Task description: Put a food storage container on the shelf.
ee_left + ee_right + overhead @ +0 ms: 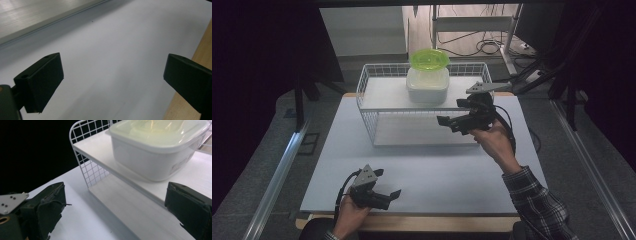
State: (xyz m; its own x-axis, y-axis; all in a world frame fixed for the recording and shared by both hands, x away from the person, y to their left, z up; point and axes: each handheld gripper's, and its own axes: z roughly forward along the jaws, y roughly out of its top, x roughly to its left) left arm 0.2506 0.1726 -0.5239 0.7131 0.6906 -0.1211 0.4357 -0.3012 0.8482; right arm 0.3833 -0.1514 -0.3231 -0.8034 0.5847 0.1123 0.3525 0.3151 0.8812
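Observation:
A white plastic container [427, 84] [155, 152] with a clear lid stands on the top shelf of a white wire rack [373, 95] [82, 157]. A lime-green round lid or bowl [429, 58] rests on top of the container. My right gripper [453, 112] [113, 205] is open, held in front of the rack's right side at shelf height, with nothing between its jaws. My left gripper [388, 183] [112, 82] is open low over the white table surface [432, 170] near the front left edge, and it holds nothing.
The rack's lower shelf [422, 131] is bare. A wooden table edge [200, 52] runs along the front. Metal rails [277, 175] flank the table on both sides, and cables and a stand [484, 45] lie on the floor behind.

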